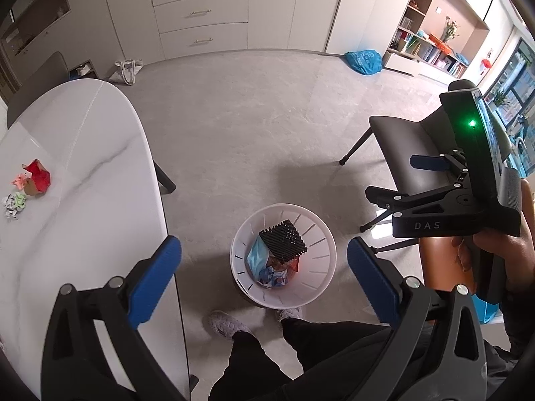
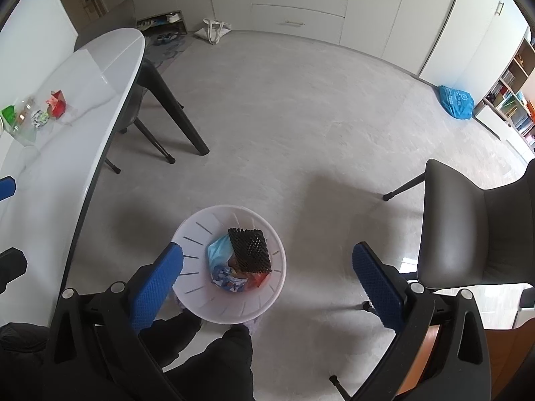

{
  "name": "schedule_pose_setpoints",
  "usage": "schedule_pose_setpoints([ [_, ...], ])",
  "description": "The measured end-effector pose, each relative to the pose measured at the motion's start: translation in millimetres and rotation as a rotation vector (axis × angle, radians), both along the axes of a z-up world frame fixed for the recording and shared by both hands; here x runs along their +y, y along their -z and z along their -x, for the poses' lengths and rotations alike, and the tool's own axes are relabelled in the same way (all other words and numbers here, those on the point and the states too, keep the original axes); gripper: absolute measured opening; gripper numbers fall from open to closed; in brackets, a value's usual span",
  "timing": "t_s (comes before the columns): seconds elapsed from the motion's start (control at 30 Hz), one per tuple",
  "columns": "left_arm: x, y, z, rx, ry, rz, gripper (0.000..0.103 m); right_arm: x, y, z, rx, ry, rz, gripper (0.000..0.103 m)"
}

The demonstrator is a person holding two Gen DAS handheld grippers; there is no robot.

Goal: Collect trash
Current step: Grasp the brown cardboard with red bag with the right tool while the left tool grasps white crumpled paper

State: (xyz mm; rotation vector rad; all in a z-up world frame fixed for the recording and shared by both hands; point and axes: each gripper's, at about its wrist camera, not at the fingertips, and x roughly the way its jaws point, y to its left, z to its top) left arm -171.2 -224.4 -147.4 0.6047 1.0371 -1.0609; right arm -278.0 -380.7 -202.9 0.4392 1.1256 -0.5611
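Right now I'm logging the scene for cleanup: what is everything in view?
Trash bin: one, white, on floor, holding trash.
Black mesh piece: one, on top in bin.
Crumpled papers: red and green-white, on table.
Table: one, white marble, left.
Chair: one, dark grey, right.
Blue bag: one, floor by shelves.
Tote bag: one, white, by cabinets.
Left gripper: open, empty.
Right gripper: open, empty.
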Motion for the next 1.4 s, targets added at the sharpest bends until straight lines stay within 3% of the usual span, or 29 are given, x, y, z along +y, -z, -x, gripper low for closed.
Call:
schedule_pose_setpoints([
  [0.27,13.1,-6.8,-15.9,0.005,-0.05,0.021,0.095,9.4,-11.8,-16.3,-0.044,-0.022,-0.004,0.1],
  [0.5,62.6,-25.9,-72.2,-0.022,-0.304,0.091,0.095,39.3,-38.4,-69.2,-0.144,-0.143,0.004,0.1],
  [0.63,109.8,-31.3,-118.5,-0.057,-0.482,0.104,0.095,65.9,-47.3,-126.0,-0.177,-0.259,-0.004,0.1],
  [0.87,174.1,-32.1,-177.3,-0.104,-0.67,0.09,0.095,118.5,-55.5,-228.6,-0.206,-0.448,-0.016,0.1],
  [1.17,241.1,-20.9,-245.9,-0.11,-0.857,0.087,0.095,177.0,-47.9,-351.9,-0.202,-0.618,-0.045,0.1],
  [1.4,275.2,-7.2,-310.5,-0.09,-0.948,0.099,0.095,210.9,-16.8,-446.8,-0.172,-0.719,-0.012,0.1],
])
